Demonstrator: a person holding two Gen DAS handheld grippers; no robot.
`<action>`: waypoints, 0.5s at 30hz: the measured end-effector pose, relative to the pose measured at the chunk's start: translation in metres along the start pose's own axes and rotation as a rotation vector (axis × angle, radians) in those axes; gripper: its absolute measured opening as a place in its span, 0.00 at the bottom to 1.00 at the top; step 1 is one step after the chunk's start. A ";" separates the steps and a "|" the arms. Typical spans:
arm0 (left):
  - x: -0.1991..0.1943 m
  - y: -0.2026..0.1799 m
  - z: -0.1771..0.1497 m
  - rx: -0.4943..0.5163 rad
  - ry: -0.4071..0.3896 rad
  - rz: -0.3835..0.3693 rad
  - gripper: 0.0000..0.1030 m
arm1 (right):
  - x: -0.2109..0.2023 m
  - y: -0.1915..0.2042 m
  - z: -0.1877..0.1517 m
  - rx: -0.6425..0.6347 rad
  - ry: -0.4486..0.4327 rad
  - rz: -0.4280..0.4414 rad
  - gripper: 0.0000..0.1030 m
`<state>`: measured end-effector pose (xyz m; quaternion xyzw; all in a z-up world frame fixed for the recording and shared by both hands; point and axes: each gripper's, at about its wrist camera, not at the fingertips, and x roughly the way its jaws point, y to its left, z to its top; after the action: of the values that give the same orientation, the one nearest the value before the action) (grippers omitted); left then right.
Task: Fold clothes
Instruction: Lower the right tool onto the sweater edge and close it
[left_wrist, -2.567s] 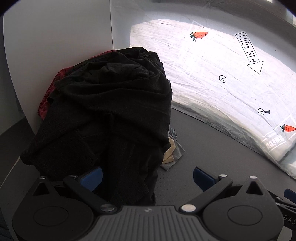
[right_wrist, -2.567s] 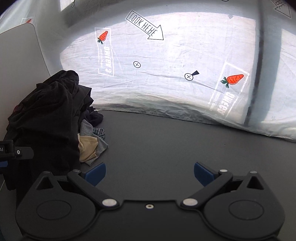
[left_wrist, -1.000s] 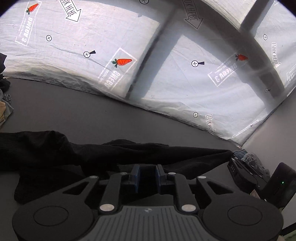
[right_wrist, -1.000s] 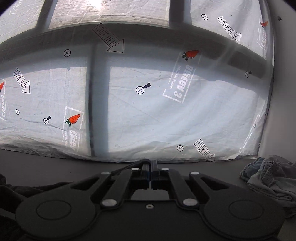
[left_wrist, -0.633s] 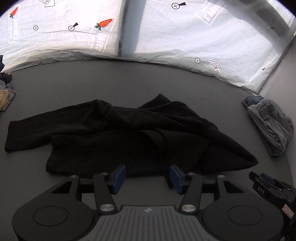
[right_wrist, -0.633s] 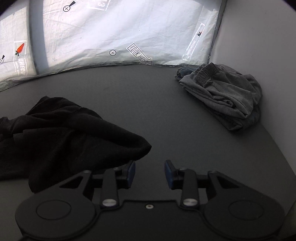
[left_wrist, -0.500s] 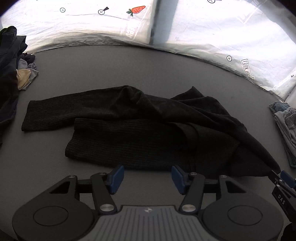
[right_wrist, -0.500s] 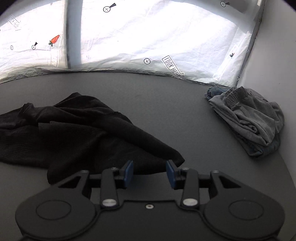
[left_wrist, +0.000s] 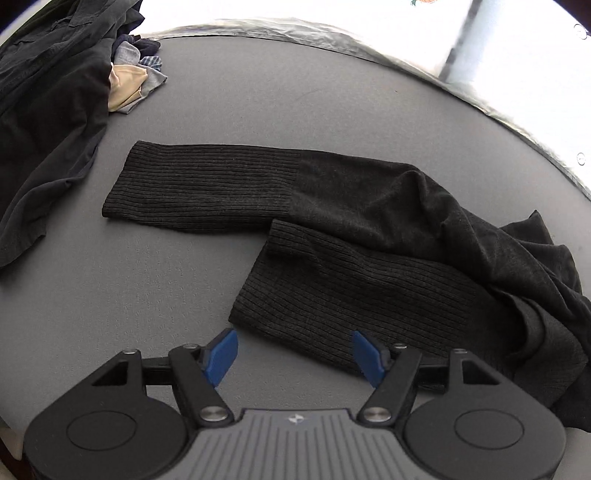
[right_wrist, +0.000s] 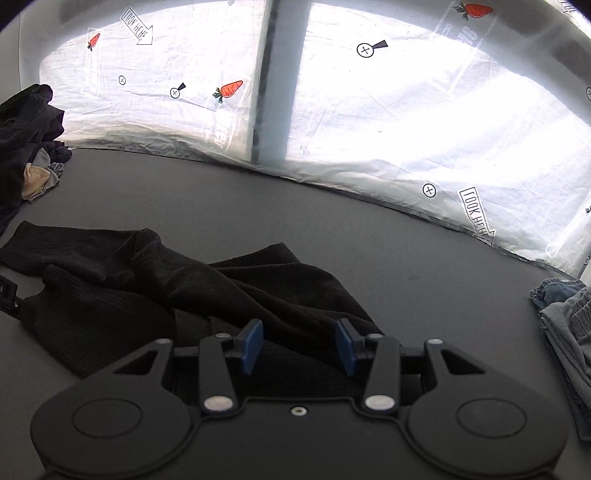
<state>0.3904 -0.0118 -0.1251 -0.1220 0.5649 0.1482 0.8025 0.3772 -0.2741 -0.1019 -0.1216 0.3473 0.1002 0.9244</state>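
Left gripper (left_wrist: 293, 352), jaws just widened and empty, hangs over the near ribbed cuff of the black garment (left_wrist: 354, 236) sprawled centre-table; a bite there could snag both layers. The laundry pile (left_wrist: 44, 92) at ten o'clock is cut off.

Right gripper (right_wrist: 299, 345), jaws just parted, straddles bunched folds, gripping nothing; the garment's right end is probably hidden beneath it.

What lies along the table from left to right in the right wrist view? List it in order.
Pile of dark clothes → black sweater spread on the table → folded grey clothes at the right edge.
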 end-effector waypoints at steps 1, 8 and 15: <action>0.006 -0.001 0.005 0.008 0.009 0.006 0.68 | 0.005 0.005 0.004 -0.016 0.004 0.011 0.43; 0.046 -0.006 0.020 0.071 0.084 0.040 0.69 | 0.038 0.039 0.024 -0.099 0.046 0.097 0.44; 0.058 -0.003 0.028 0.066 0.087 0.043 0.80 | 0.081 0.066 0.037 -0.167 0.122 0.178 0.45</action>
<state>0.4345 0.0019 -0.1706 -0.0895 0.6063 0.1412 0.7775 0.4415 -0.1921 -0.1393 -0.1730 0.4025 0.2028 0.8758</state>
